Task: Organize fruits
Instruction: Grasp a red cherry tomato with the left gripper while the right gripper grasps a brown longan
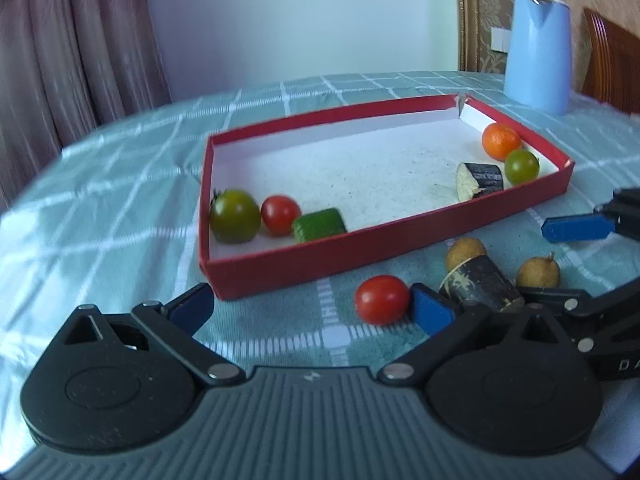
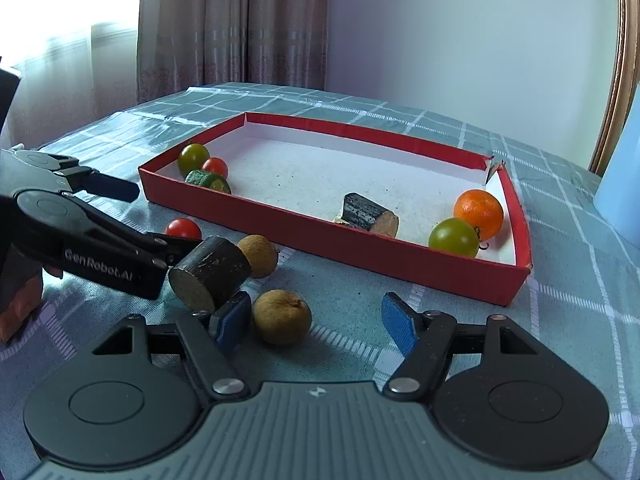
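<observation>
1. Fruits lie partly in the red tray [image 2: 400, 258], partly on the checked tablecloth [image 2: 560, 320] in the lower half of the frame; the blue jug [image 1: 538, 52] is cut off at the right edge of the right wrist view
2. Tray, left end: green tomato [image 1: 235, 216], red tomato [image 1: 280, 215], cucumber chunk [image 1: 320, 225]; right end: orange [image 2: 478, 214], second green tomato [image 2: 454, 237], eggplant piece [image 2: 370, 214]
3. Outside it: glossy cherry tomato [image 1: 382, 299], two rough tan longans [image 2: 281, 317] [image 2: 258, 255], dark eggplant cylinder [image 2: 210, 274]
4. Left gripper [image 1: 312, 306] and right gripper [image 2: 316, 320] both spread apart, holding nothing
</observation>
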The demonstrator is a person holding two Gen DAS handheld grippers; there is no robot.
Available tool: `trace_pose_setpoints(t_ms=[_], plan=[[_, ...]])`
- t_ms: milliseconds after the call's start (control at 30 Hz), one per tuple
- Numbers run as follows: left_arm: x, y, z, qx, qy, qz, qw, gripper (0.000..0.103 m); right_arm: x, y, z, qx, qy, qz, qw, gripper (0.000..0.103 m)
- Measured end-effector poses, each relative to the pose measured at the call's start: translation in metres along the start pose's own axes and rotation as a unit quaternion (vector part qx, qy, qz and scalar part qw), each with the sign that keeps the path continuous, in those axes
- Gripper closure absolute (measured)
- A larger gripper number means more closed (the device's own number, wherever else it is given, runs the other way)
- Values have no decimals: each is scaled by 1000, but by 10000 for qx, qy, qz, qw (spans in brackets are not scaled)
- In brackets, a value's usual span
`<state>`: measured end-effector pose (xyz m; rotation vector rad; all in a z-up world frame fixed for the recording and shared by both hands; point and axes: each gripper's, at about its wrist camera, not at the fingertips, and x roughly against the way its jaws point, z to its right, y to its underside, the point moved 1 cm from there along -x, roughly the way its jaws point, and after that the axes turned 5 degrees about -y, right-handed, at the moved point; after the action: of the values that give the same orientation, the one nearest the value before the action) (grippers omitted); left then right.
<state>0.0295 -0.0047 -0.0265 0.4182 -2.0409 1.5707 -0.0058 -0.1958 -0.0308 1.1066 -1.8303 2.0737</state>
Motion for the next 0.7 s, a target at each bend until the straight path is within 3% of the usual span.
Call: trace_pose_setpoints(t_ms=[33, 100, 333, 467, 500, 533, 600, 700], plan=[[1, 0, 3, -63, -58, 30, 10000, 6, 0, 0, 0, 7, 4, 3, 10000, 31], [2, 0, 4, -122, -42, 88, 9999, 16, 0, 0, -1, 22, 14, 8, 10000, 31], [-3, 2, -13, 292, 538, -25, 9981, 29, 0, 0, -1, -28, -17, -3, 10000, 31], [7, 3, 2, 22, 646, 138, 9978, 70, 1, 1, 0, -45, 102, 33, 9999, 32], [10, 3, 10, -166, 560, 200, 9981, 75, 1, 1, 0, -62, 153, 52, 9998, 34], [11, 3, 19, -375, 441, 267, 9980, 76, 2, 1, 1, -83, 154, 56, 9998, 39], [14, 4, 30, -692, 232, 360, 9967, 78, 1, 1, 2, -112, 114, 48, 9999, 41], [13, 4, 30, -672, 257, 358, 9968, 78, 1, 0, 2, -98, 126, 45, 9999, 41]])
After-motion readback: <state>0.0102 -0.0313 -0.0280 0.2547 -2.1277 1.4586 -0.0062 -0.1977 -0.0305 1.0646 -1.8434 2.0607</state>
